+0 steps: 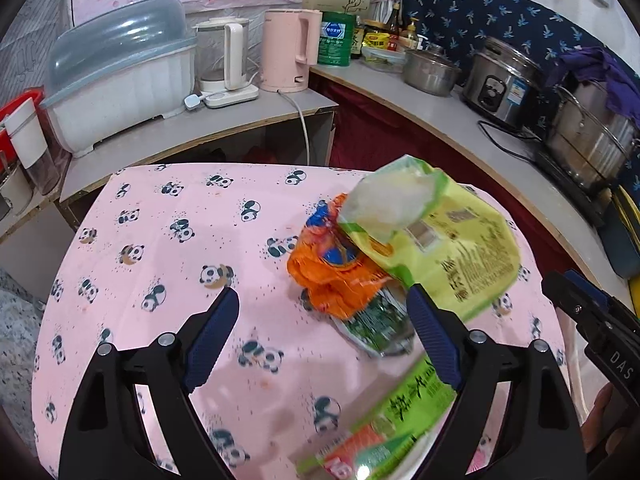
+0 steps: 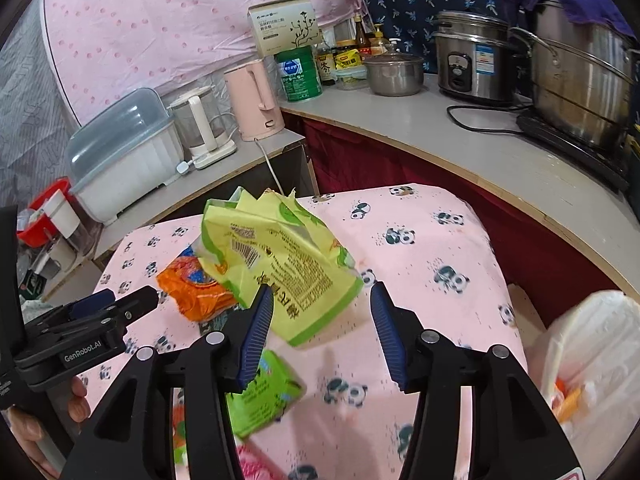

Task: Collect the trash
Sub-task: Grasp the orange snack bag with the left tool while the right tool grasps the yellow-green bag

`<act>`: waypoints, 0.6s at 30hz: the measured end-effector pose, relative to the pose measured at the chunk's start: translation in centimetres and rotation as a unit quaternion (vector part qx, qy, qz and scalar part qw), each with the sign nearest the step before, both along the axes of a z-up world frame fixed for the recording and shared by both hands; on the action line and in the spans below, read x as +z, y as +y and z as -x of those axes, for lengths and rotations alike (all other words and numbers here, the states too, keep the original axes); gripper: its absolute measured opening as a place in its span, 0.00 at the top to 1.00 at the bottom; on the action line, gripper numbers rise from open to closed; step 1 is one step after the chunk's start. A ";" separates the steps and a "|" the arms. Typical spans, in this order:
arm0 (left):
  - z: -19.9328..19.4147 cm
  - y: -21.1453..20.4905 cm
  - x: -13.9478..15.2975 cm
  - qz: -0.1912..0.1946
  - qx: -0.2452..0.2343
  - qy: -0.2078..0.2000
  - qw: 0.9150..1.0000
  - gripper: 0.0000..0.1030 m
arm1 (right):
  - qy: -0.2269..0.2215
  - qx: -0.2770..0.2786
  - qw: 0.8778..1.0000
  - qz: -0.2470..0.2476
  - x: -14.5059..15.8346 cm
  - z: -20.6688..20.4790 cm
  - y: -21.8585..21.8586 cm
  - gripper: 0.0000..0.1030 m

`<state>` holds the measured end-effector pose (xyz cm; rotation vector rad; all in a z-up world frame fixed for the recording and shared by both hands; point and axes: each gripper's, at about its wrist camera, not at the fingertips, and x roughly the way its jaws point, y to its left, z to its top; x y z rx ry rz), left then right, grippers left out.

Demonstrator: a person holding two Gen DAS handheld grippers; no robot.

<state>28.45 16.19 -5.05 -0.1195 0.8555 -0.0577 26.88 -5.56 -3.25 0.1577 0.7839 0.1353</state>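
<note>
Both grippers (image 1: pixel 322 308) (image 2: pixel 322 306) gape over the yellow-green wrapper (image 2: pixel 280 268).

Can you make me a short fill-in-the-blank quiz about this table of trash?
1. The tablecloth is printed with ____.
2. The yellow-green bag lies partly on top of the ____ wrapper.
3. The kettle beside the green can is ____ in colour.

Missing words: pandas; orange; pink

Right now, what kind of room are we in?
Probably a small home kitchen. A rice cooker and big steel pots sit on the counter, with a pink kettle and sauce bottles nearby.
</note>
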 end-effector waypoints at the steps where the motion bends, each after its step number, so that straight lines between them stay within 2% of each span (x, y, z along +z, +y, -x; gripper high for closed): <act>1: -0.7 0.1 -0.3 0.000 0.000 0.004 1.000 0.21 | 0.003 0.001 1.000 0.002 -0.3 -0.7 0.2 0.51; 11: -5.4 0.1 -3.1 0.011 -0.007 0.023 1.000 0.24 | 0.019 0.020 0.999 0.020 -2.8 -6.0 1.5 0.49; 12: -5.6 -0.1 -3.3 0.011 -0.012 0.024 1.000 0.28 | 0.021 0.023 0.999 0.020 -2.9 -6.3 1.6 0.54; 13: -5.7 -0.3 -3.4 0.010 -0.017 0.025 0.999 0.30 | 0.023 0.026 0.999 0.018 -3.1 -6.4 1.6 0.65; 14: -5.9 -0.5 -3.5 0.012 -0.024 0.028 0.999 0.36 | 0.027 0.031 0.999 0.017 -3.3 -6.5 1.7 0.70; 16: -5.9 -0.8 -3.8 0.016 -0.032 0.034 0.999 0.46 | 0.029 0.036 0.999 0.018 -3.5 -6.4 1.7 0.87; 18: -5.8 -1.1 -4.1 0.018 -0.043 0.040 0.998 0.59 | 0.027 0.038 0.999 0.008 -3.4 -5.8 1.4 0.95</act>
